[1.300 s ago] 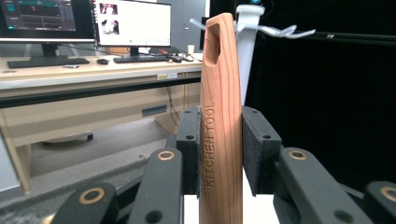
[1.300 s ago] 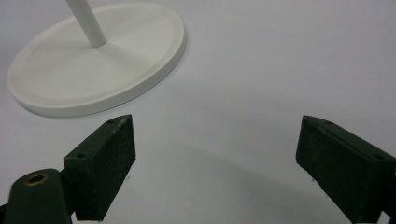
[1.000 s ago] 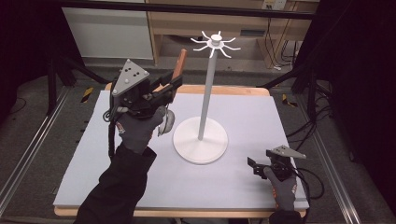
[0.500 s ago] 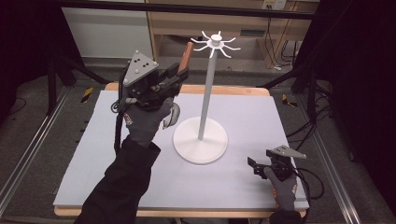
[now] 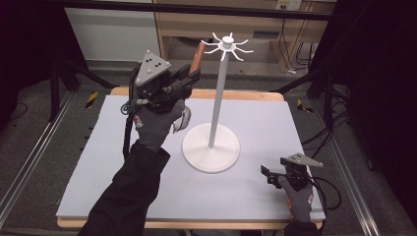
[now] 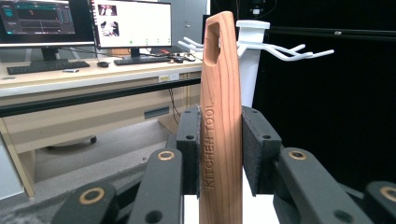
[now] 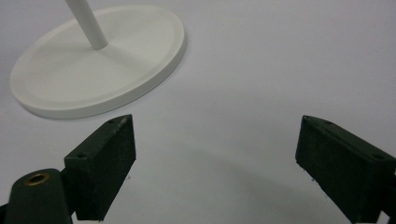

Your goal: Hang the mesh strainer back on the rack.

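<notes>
A wooden handle point(image 6: 219, 116) (stamped "KITCHEN TOOL", with a slot near its tip) is clamped upright between the jaws of the left gripper point(image 5: 189, 78), raised above the table point(image 5: 275, 123) just beside the hooked top of the white stand point(image 5: 221, 88). In the left gripper view the stand's hooks point(image 6: 299, 49) are seen directly behind the handle's tip, with a desk point(image 6: 70, 77) and monitors point(image 6: 130, 23) beyond. The right gripper point(image 5: 270, 174) is held low near the table's right front, its jaws wide apart and holding nothing, the stand's round base point(image 7: 98, 65) lying just ahead of it.
</notes>
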`<state>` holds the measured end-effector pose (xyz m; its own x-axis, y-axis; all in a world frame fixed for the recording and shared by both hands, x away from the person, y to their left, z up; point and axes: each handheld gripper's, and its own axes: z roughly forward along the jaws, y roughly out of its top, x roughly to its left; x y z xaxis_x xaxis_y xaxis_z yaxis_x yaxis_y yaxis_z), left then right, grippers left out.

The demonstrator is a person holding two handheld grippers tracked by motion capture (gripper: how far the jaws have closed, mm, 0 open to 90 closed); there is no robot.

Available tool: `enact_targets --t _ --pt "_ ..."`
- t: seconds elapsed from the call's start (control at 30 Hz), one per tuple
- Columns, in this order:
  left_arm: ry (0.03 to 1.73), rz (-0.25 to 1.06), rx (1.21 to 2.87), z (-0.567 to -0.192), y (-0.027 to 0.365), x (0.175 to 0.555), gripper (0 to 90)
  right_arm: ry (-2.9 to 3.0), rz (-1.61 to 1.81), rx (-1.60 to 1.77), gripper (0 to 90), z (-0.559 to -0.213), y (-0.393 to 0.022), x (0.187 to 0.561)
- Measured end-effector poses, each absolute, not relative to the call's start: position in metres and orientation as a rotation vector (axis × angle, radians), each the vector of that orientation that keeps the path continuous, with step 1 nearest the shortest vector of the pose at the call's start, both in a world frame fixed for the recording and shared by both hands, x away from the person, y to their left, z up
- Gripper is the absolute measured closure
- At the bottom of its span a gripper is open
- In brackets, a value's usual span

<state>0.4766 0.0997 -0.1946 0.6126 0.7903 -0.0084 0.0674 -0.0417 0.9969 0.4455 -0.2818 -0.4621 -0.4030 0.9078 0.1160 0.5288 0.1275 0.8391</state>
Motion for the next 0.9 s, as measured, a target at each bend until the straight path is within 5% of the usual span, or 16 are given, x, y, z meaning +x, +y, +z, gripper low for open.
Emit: enact_targets --t 0.9 --pt "0.748 0.710 1.559 -0.198 0.083 0.484 70.1 1.985 1.196 1.388 12.5 -0.462 -0.282 0.445"
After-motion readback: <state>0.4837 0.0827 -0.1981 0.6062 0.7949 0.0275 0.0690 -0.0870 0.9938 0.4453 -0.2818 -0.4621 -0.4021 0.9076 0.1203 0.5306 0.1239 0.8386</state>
